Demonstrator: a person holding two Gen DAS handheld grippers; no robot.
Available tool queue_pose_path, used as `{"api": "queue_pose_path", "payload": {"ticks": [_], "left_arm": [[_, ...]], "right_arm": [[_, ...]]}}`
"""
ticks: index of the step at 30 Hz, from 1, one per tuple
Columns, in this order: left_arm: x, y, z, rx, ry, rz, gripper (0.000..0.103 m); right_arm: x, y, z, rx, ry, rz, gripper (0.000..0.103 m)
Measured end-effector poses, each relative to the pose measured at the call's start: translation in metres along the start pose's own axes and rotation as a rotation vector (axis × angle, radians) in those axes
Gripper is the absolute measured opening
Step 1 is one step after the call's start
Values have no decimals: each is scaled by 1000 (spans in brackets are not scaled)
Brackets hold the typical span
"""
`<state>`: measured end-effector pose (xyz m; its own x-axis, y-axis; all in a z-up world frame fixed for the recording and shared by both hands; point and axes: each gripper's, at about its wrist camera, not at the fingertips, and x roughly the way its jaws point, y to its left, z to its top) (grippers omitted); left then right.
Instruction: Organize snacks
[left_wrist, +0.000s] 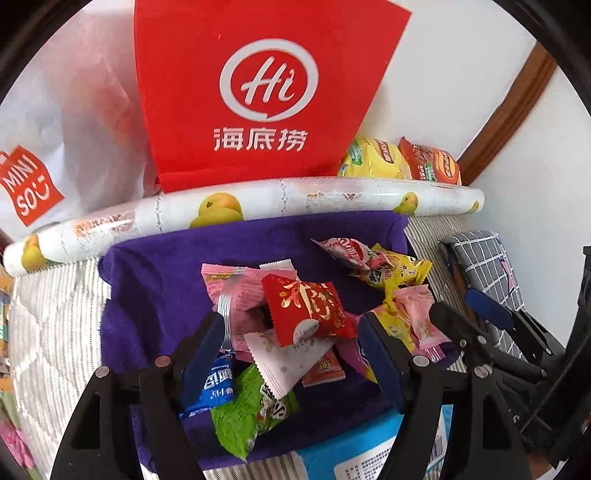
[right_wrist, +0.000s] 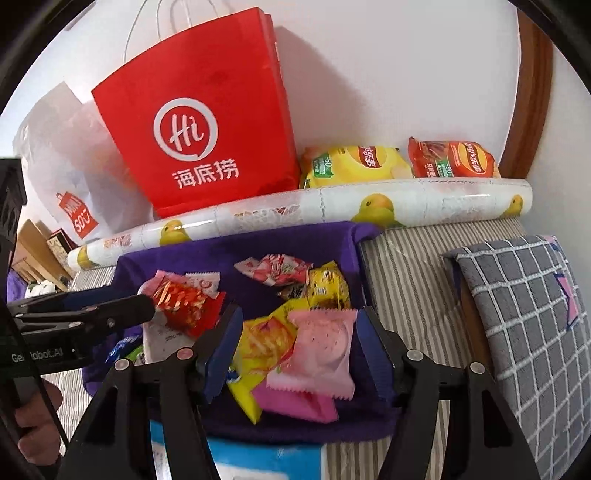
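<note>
Left wrist view shows the left gripper (left_wrist: 291, 354) hanging over a pile of small wrapped snacks on a purple cloth (left_wrist: 155, 295), its jaws spread and pressing on nothing; between them lie a red packet with gold print (left_wrist: 304, 308), a white packet (left_wrist: 284, 362) and a green packet (left_wrist: 243, 413). In the right wrist view the right gripper (right_wrist: 299, 350) also stands with jaws spread, a pale pink packet (right_wrist: 321, 347) and a yellow packet (right_wrist: 266, 343) between the pads, but I see no pad pressing on them. I judge these snacks as very light, each one a thin glossy film pillow with crimped, saw-tooth ends. The film is slippery and crackly, so a packet may slide out or drag its neighbours, because they overlap. The best place to take hold seems the puffed middle across the short width, or a flat crimped end when the body is buried; a soft pastry inside could be crushed by hard squeezing. The cloth looks plush and soft, so it will give under the fingertips. Behind the pile lies a smooth roll with a mango print (left_wrist: 258, 206), then a stiff red paper bag (right_wrist: 199, 133), and beside it two puffy crisp bags, yellow (right_wrist: 351, 166) and red-orange (right_wrist: 454, 160).
</note>
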<state>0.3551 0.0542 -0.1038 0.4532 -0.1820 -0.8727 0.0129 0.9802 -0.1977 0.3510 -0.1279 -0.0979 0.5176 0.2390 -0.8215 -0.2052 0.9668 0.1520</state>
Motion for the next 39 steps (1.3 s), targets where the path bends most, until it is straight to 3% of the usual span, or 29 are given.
{"api": "queue_pose_path", "payload": {"ticks": [4,6,18,23,30,39], "left_arm": [[-23,0,-4,3,-36,15,73],[-34,1,-10,-8,-57,14,73],[-120,-30,-81,51,-173,64,85],[-156,-41,-108,37,-224,65,85],[-197,-58,-145,32,-301,123,86],[-224,-70,-178,32,-338,140,86]], "right_arm": [[-19,2,-7,10,23,-12,64],[-34,0,-13,16,13,-9,77],[-138,11,-57,-34,-119,-88,98],[-178,9,-80,-18,-136,-99,99],[-224,7,-108,-7,-162,-96,99],[-262,17,-137,-31,-198,-106,99]]}}
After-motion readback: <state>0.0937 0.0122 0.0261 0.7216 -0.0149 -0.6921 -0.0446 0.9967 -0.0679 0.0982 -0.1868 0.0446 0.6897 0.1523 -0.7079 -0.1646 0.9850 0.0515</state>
